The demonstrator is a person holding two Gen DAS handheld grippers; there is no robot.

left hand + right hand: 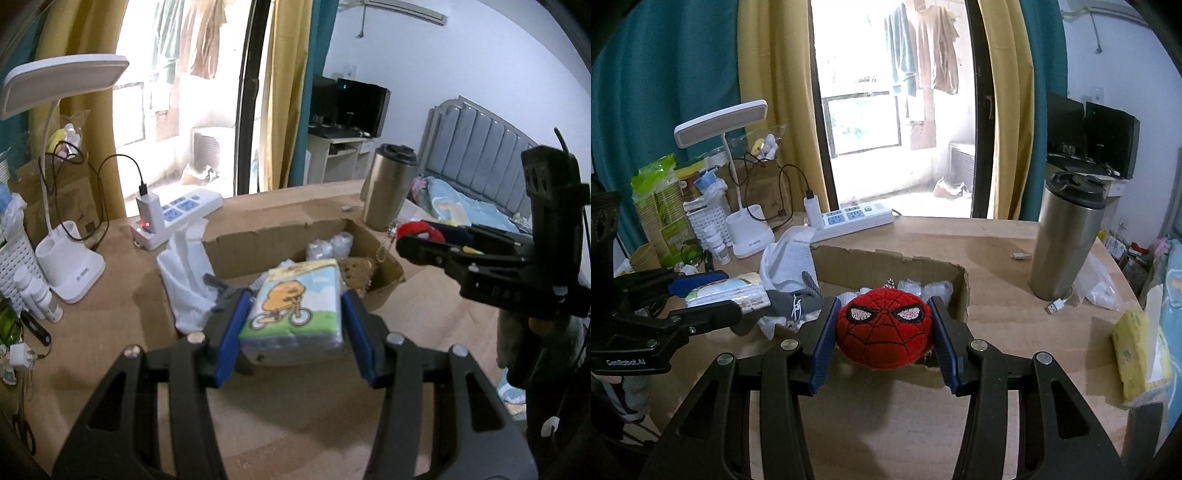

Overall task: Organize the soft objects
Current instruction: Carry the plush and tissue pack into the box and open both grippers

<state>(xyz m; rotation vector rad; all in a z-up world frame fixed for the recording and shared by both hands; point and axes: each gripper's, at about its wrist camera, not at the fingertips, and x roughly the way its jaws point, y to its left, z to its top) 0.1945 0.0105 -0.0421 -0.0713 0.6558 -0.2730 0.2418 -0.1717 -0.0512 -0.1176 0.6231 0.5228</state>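
1. Two soft things are hanging above the cardboard box [886, 269]: left gripper [291, 314] jaws are clamping the tissue pack [295, 306], right gripper [884, 332] jaws the red plush head [884, 332].
2. Several items are already lying inside; both held ones, probably also the white cloth [790, 258] draping over the box's wall, are awaiting placement.

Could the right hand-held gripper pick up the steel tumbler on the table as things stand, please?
Probably not yet: the right hand-held gripper is shut on the red plush head. The steel tumbler stands unobstructed to its right.
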